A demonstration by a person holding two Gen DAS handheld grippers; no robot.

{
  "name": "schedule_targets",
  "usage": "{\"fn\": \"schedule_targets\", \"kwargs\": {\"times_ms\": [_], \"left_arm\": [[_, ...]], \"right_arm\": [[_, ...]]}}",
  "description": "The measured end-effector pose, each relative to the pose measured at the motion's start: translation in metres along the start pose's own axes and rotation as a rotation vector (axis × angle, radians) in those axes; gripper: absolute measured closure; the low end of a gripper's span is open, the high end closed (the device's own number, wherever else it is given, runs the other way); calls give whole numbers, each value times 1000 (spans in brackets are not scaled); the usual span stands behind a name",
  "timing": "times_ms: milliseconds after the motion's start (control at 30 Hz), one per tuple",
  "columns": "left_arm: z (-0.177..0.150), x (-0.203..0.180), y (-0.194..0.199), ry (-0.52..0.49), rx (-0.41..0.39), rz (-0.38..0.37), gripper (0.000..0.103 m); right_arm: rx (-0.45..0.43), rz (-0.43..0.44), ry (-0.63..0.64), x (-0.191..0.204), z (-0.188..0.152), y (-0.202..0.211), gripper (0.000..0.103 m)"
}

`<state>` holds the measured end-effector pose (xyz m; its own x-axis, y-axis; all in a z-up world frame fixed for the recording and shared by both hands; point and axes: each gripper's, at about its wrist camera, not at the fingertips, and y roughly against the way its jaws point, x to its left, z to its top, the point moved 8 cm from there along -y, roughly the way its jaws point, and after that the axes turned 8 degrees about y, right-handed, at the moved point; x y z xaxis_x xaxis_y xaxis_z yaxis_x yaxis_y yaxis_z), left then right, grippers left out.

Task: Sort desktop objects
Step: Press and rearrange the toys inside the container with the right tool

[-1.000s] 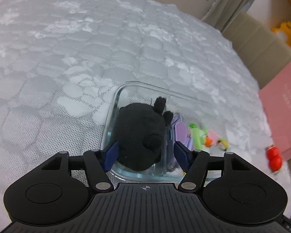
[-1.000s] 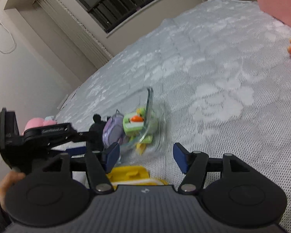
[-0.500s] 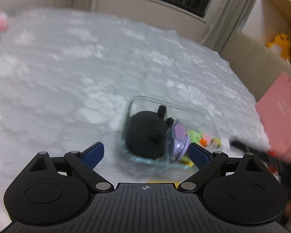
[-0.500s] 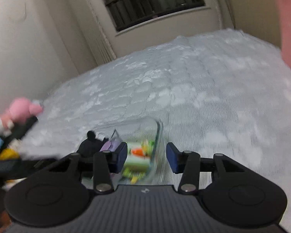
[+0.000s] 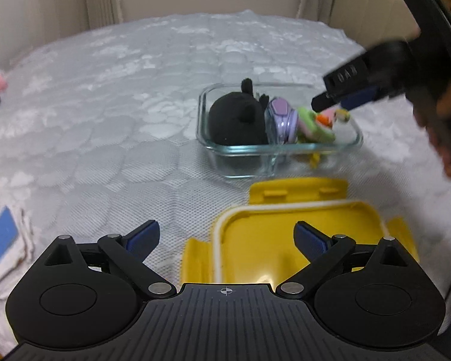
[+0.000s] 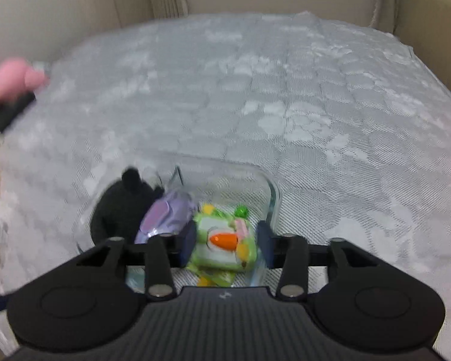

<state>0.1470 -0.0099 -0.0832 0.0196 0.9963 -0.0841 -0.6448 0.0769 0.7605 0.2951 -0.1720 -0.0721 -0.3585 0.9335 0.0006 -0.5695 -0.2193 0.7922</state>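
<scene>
- A clear rectangular glass container (image 5: 281,147) with rounded corners and an inner divider stands on a pale grey patterned cloth (image 5: 135,90); everything below is placed relative to this container
- In its left compartment sits a round black plush toy (image 5: 237,120) with small ears poking above the rim
- Against the divider, just right of the plush, leans a flat lilac oval object (image 5: 282,117), which touches the plush
- The right compartment holds a green and white toy block with an orange cone on it (image 6: 224,246), along with small green, yellow and pink pieces too blurred to name
- The right gripper (image 6: 224,243) hangs over the right compartment, its blue-padded fingers (image 6: 188,242) spread to either side of the green block; whether the pads touch it cannot be told, and the gap looks slightly wider than the block
- From the left wrist view this same gripper comes in from the right of the container, blurred, tips above the right compartment
- The left gripper (image 5: 225,236) is nearer the camera than the container and well apart from it, fingers (image 5: 142,236) spread wide and holding nothing
- Just in front of the container, on the cloth, lies a yellow plastic lid with a white seal and snap flaps (image 5: 285,234), partly between the left gripper's fingers
- Far left of the container, a blurred pink plush (image 6: 12,78) sits at the cloth's edge
</scene>
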Motion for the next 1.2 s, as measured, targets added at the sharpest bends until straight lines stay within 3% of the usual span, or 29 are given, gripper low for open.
{"fn": "schedule_targets", "kwargs": {"times_ms": [133, 233, 300, 400, 500, 533, 567, 733, 767, 867, 933, 967, 1100, 1133, 1200], "left_arm": [[-5, -3, -2, -9, 17, -31, 4], [-9, -3, -1, -24, 18, -26, 4], [-10, -2, 0, -24, 15, -26, 4], [-11, -2, 1, -13, 17, -31, 4], [-11, -3, 2, -17, 15, -32, 4], [-11, -4, 2, -21, 16, -31, 4], [-11, -5, 3, -24, 16, -29, 4], [-13, -5, 4, -32, 17, -32, 4], [-14, -5, 4, -34, 17, -31, 4], [-14, -2, 1, -26, 26, -30, 4], [-14, -1, -1, -14, 32, -35, 3], [-14, -1, -1, -11, 33, -39, 3], [-15, -2, -2, -13, 35, -46, 3], [-16, -2, -2, -14, 36, -47, 3], [-16, -2, -1, -14, 37, -47, 3]], "right_arm": [[56, -35, 132, 25, 4, -2, 44], [96, -114, 216, 32, 1, -15, 43], [95, -136, 232, 32, 1, -19, 37], [76, -144, 235, 28, 1, -20, 36], [38, -114, 219, 26, -1, -15, 52], [19, -103, 200, 26, 0, -11, 66], [9, -64, 169, 27, 1, -8, 98], [-8, -62, 103, 23, 7, 1, 101], [7, -51, 106, 23, 7, 2, 99], [53, -19, 117, 21, 6, 5, 73], [81, -13, 149, 21, 4, 7, 68], [90, -30, 199, 24, 3, 7, 68], [123, -67, 367, 42, -4, 0, 46], [121, -77, 401, 48, -6, -2, 45], [118, -148, 504, 58, -11, -11, 37]]}}
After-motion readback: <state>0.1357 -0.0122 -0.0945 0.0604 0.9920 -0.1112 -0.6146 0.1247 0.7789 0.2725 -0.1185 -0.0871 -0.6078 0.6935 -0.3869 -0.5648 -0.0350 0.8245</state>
